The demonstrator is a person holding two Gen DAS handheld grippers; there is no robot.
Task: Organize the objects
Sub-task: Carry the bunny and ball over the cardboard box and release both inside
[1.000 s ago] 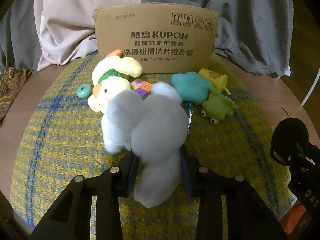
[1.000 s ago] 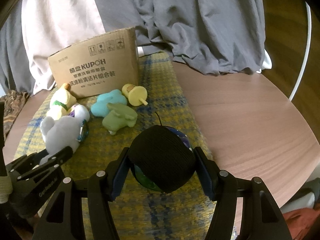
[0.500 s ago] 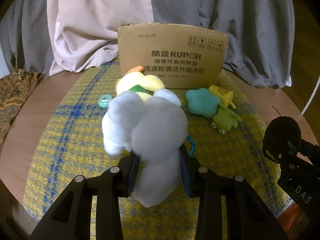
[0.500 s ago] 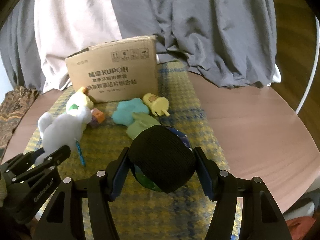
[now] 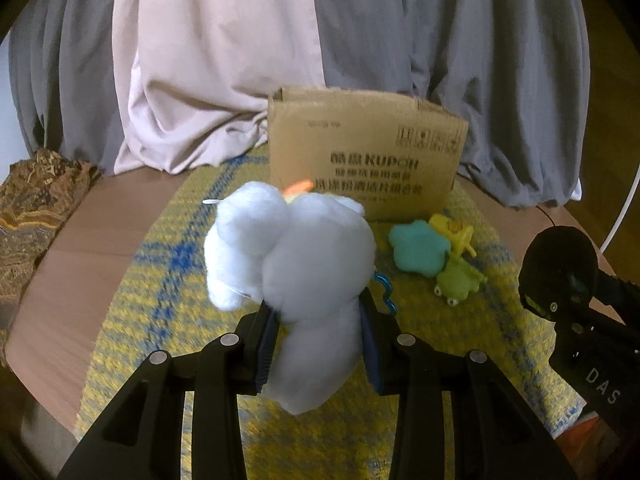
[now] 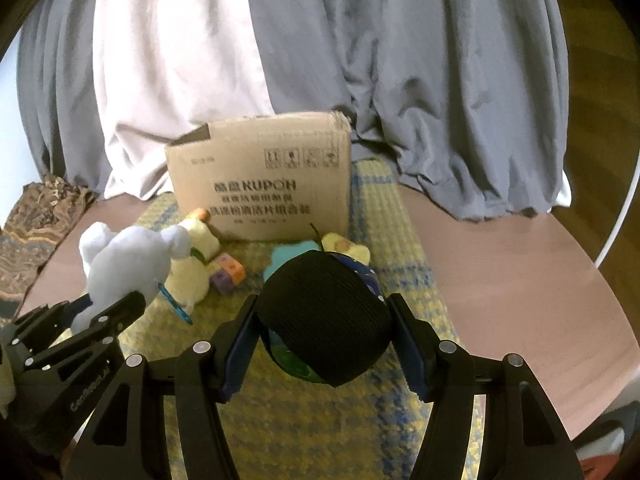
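Note:
My left gripper (image 5: pixel 318 338) is shut on a pale blue plush toy (image 5: pixel 292 264) and holds it above the yellow checked mat (image 5: pixel 160 288); it also shows in the right wrist view (image 6: pixel 124 268). My right gripper (image 6: pixel 326 344) is shut on a black round toy (image 6: pixel 326 320), held above the mat, also seen at the right of the left wrist view (image 5: pixel 560 260). An open cardboard box (image 5: pixel 366 164) stands at the back of the mat (image 6: pixel 260 188).
A teal flower toy (image 5: pixel 418 248), a yellow toy (image 5: pixel 452 228) and a green frog (image 5: pixel 456 282) lie right of the box front. A cream plush (image 6: pixel 192 272) and coloured cubes (image 6: pixel 228 274) lie left. Draped cloth (image 5: pixel 240 60) hangs behind. The round table (image 6: pixel 500 260) extends right.
Both grippers have risen and pulled back with their toys. The blue plush has left the mat. The box now appears lower and farther away.

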